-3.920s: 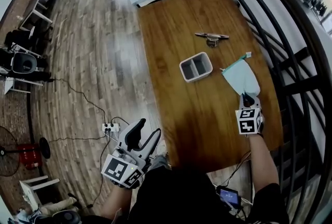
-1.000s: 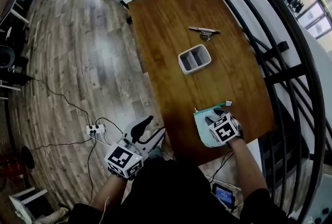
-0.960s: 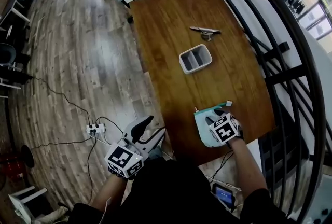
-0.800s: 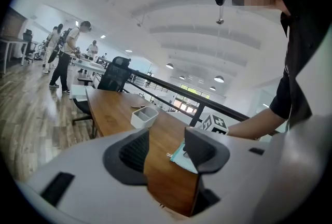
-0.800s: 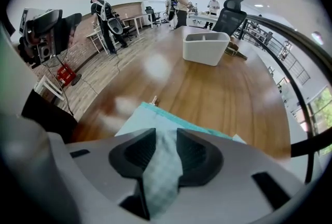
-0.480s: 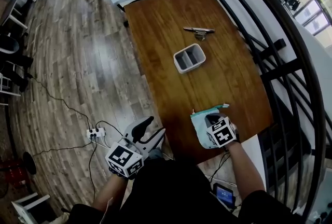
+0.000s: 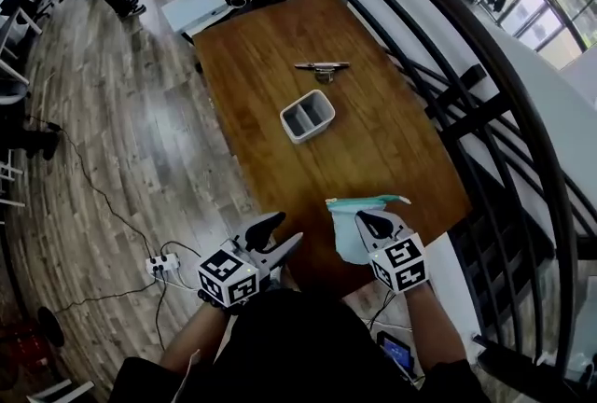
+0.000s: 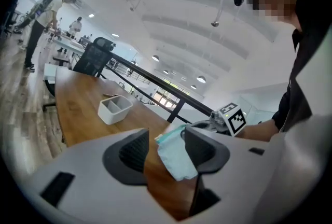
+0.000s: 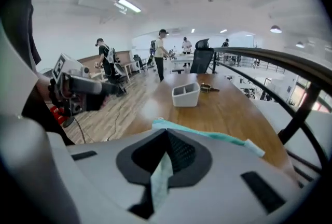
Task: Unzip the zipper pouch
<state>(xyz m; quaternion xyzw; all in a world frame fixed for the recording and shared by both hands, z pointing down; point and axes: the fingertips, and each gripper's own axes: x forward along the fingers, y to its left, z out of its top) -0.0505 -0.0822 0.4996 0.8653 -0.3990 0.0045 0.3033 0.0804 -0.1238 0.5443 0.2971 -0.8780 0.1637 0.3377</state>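
Note:
The zipper pouch (image 7: 347, 230) is pale mint with a teal zipper edge (image 7: 367, 201) along its top. It hangs above the table's near edge. My right gripper (image 7: 372, 227) is shut on the pouch's cloth (image 9: 161, 181), which passes between its pads. The zipper edge (image 9: 207, 135) runs right to a small pull tab (image 9: 254, 148). My left gripper (image 7: 276, 237) stands open just left of the pouch, off the table's near corner. In the left gripper view the pouch (image 8: 175, 158) shows beyond the open left gripper (image 8: 163, 146), not touched by it.
On the wooden table (image 7: 392, 140) stand a white two-compartment bin (image 7: 307, 116) in the middle and a metal clip-like object (image 7: 322, 68) farther back. A black railing (image 7: 485, 103) runs along the table's right side. Cables and a power strip (image 7: 160, 265) lie on the floor at left.
The right gripper has closed on the pouch and lifted it off the table toward me. The left gripper has moved right, closer to the pouch.

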